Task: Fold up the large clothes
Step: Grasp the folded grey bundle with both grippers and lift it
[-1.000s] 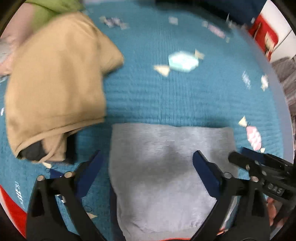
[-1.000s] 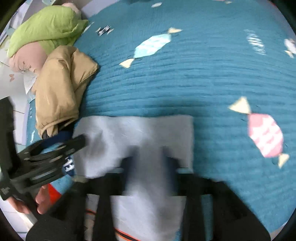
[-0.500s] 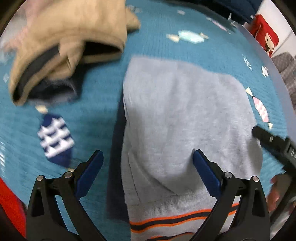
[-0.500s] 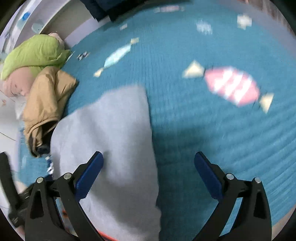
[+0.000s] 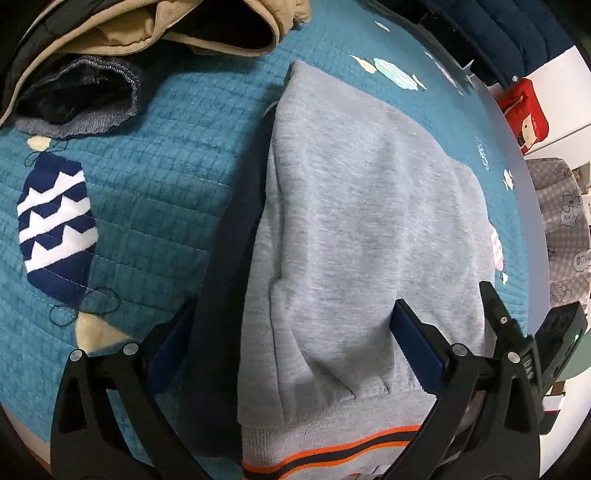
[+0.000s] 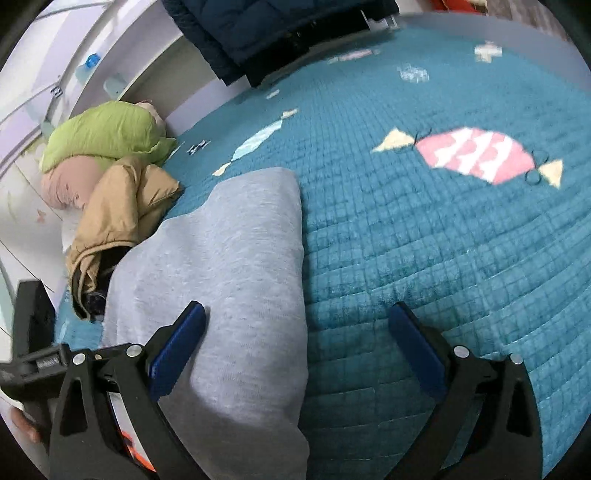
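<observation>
Sweatshirt (image 5: 369,221), grey with an orange-striped hem, lies folded into a tidy block on the teal quilt (image 5: 147,166) in the left wrist view, where a second ago the left gripper (image 5: 291,332) looked down on only its far half; that gripper has drawn back, jaws wide and empty astride the near hem, beside the tan jacket (image 5: 147,22). From the right wrist view the right gripper (image 6: 295,339), shut on the cloth a second ago, now stands wide and empty over the sweatshirt's right edge, so the fold looks set down and finished.
</observation>
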Demonstrator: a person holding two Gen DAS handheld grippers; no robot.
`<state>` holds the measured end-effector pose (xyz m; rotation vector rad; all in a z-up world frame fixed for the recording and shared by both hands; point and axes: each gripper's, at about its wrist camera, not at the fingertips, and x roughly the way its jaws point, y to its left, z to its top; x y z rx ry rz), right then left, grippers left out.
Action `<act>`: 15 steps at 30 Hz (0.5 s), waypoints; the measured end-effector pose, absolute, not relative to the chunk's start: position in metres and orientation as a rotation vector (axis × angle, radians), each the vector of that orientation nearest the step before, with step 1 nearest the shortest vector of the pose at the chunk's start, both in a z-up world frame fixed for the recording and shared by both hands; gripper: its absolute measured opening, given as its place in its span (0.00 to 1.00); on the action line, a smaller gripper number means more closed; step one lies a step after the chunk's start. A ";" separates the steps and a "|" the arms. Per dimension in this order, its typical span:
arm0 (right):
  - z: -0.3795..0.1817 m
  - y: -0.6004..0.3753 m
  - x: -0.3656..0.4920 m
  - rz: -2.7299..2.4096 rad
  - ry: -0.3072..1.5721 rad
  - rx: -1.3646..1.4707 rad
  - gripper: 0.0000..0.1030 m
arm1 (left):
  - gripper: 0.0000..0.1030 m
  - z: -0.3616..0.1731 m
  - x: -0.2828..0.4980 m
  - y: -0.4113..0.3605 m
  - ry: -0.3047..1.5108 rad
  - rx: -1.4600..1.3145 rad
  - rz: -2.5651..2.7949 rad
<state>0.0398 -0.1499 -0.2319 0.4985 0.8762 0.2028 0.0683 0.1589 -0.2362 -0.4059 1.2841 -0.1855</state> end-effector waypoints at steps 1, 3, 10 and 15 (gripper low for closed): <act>-0.230 -0.149 0.040 0.200 0.882 0.485 0.94 | 0.97 -0.236 0.068 0.159 1.282 -0.405 -0.184; -0.231 -0.149 0.040 0.200 0.891 0.477 0.94 | 0.97 -0.238 0.071 0.158 1.283 -0.412 -0.186; -0.226 -0.162 0.049 0.418 1.100 0.473 0.94 | 0.97 -0.238 0.076 0.169 1.403 -0.453 -0.271; -0.237 -0.163 0.041 0.852 1.283 0.730 0.94 | 0.97 -0.237 0.074 0.169 1.492 -0.427 -0.447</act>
